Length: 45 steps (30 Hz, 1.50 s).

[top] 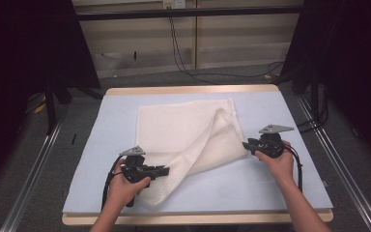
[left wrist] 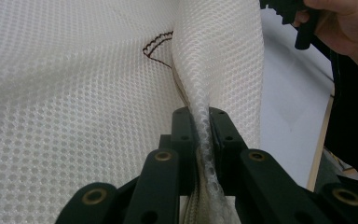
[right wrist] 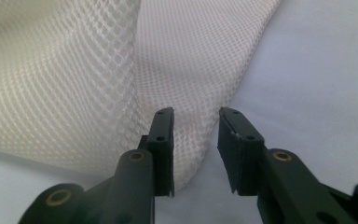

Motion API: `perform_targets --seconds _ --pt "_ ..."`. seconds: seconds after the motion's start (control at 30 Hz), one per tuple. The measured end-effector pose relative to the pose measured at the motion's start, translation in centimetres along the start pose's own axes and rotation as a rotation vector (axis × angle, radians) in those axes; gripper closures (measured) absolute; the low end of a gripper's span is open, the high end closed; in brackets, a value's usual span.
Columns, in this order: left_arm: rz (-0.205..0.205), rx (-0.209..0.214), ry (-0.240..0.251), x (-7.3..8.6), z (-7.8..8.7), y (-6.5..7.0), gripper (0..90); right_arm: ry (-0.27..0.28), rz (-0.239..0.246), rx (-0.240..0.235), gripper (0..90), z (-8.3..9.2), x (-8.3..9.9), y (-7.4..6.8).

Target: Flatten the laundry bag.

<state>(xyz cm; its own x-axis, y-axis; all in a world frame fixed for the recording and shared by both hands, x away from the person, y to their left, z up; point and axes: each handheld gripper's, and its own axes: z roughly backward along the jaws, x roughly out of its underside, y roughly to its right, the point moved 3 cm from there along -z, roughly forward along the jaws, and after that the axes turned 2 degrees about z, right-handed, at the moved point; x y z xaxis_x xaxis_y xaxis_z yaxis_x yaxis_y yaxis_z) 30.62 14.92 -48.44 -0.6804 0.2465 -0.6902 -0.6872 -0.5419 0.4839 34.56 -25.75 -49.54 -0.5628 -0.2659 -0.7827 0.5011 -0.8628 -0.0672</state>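
**Mesh cloth half-folded, one corner let go**

White mesh cloth (top: 188, 135) lies on the blue table (top: 270, 188), near edge folded. Left gripper view: dark stitching. My left gripper (left wrist: 200, 126) pinches a fold; my right gripper (right wrist: 196, 126) stands parted, corner between, unpressed.

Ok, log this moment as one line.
left gripper: shut on cloth | right gripper: open at cloth edge | cloth: half folded on table
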Motion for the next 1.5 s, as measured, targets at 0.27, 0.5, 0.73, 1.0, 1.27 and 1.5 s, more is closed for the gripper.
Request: perform_targets --seconds 0.27,0.5,0.73,1.0,1.27,1.5 --pt "0.006 0.01 -0.005 0.1 0.1 0.1 81.4 -0.006 0.046 -0.102 73.6 0.9 0.8 -1.1" --pt "0.028 -0.01 0.016 0.0 0.3 0.0 75.6 -0.032 0.108 -0.143 73.6 1.7 2.1 -1.8" --pt "0.055 -0.044 0.072 -0.8 0.8 -0.5 71.0 -0.036 0.132 -0.159 74.2 2.1 2.7 -1.7" --pt "0.079 -0.009 -0.001 -0.4 0.4 -0.3 80.1 -0.036 0.095 -0.149 72.1 2.2 2.7 -1.5" --pt "0.068 0.013 -0.02 0.2 0.8 -0.2 80.9 0.047 -0.005 -0.091 65.6 2.4 1.1 -0.6" --pt "0.069 0.012 -0.017 0.2 0.9 -0.1 80.1 0.039 0.077 -0.225 77.1 2.2 1.0 -2.4"
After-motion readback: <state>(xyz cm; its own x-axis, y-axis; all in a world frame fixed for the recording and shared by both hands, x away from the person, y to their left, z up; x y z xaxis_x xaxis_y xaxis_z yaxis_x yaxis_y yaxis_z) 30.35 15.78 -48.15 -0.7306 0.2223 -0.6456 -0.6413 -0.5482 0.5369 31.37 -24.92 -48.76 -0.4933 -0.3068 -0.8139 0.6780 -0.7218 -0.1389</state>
